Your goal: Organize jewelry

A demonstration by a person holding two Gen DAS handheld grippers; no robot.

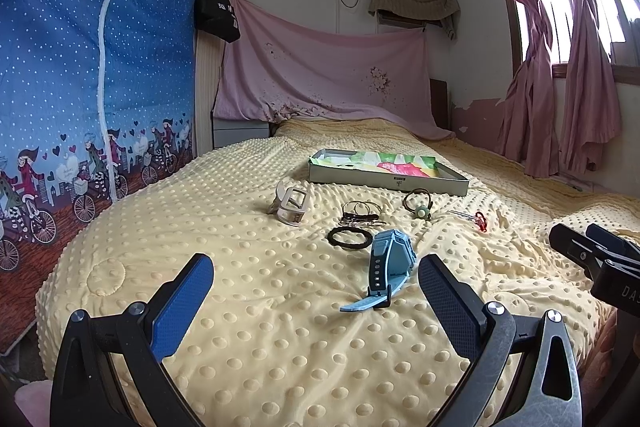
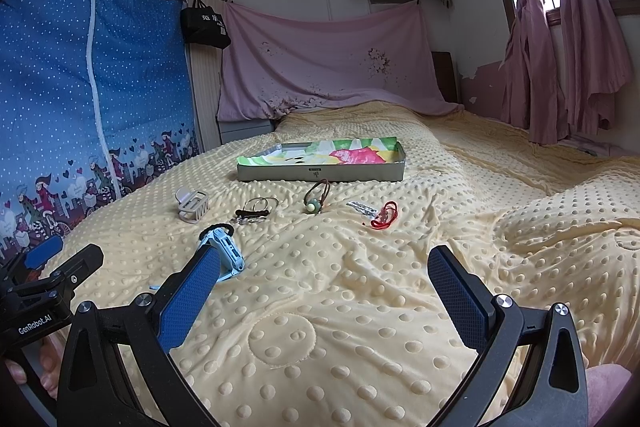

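Observation:
Jewelry lies on a yellow dotted blanket (image 1: pixel 260 307). A light-blue watch (image 1: pixel 386 267) (image 2: pixel 228 255) lies nearest, just ahead of my open, empty left gripper (image 1: pixel 316 275). Behind it lie a black hair band (image 1: pixel 351 238), a bunch of thin bangles (image 1: pixel 362 213) (image 2: pixel 256 209), a white watch (image 1: pixel 290 205) (image 2: pixel 192 205), a cord with a green bead (image 1: pixel 420 207) (image 2: pixel 314 201), and a red cord with a silver clip (image 1: pixel 476 219) (image 2: pixel 380 215). A shallow grey tray (image 1: pixel 384 183) (image 2: pixel 320 173) with a colourful lining stands farther back. My right gripper (image 2: pixel 324 277) is open and empty.
A blue fabric wardrobe (image 1: pixel 92 75) stands along the left of the bed. A pink sheet (image 1: pixel 328 75) hangs at the headboard. Pink curtains (image 1: pixel 560 87) hang at the right. The blanket bunches into folds (image 2: pixel 560 227) at the right.

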